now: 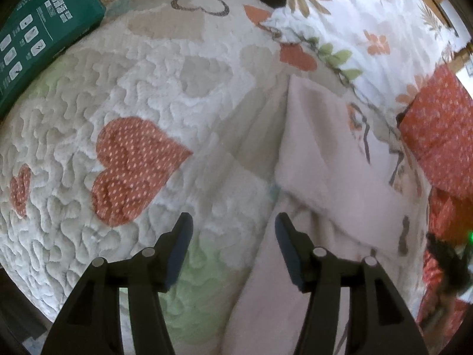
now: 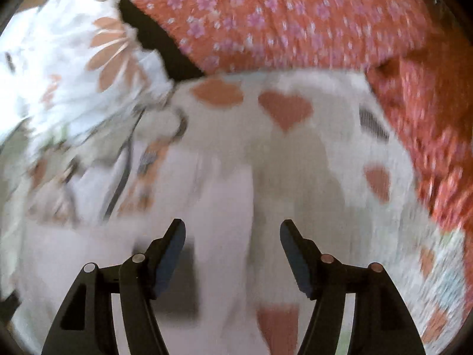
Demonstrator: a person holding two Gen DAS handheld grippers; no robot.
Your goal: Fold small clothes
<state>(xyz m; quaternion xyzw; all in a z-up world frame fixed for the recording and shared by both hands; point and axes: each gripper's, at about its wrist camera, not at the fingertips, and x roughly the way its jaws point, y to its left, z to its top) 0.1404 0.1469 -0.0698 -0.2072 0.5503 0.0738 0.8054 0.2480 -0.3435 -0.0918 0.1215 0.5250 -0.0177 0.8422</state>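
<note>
— Where are my tongs right now?

— My left gripper [image 1: 233, 222] points steeply down at the quilted bedspread [image 1: 153, 88], jaws apart with nothing between them. Its right-hand finger [image 1: 288, 251] sits at the edge of the pale pink garment [image 1: 319, 153]; whether it touches, I cannot tell.

— And the other one?

— My right gripper [image 2: 232, 230] is tilted steeply down too, jaws wide apart and empty, over the same pink cloth [image 2: 183, 207]. That view is smeared.

— How does the garment lie?

— In the left view it fills the lower right, its long axis running from the bottom edge up toward the centre, narrowing to a folded corner near the floral pillow [image 1: 354, 23]. A red flowered cloth [image 2: 295, 20] lies across the top of the right view.
</note>
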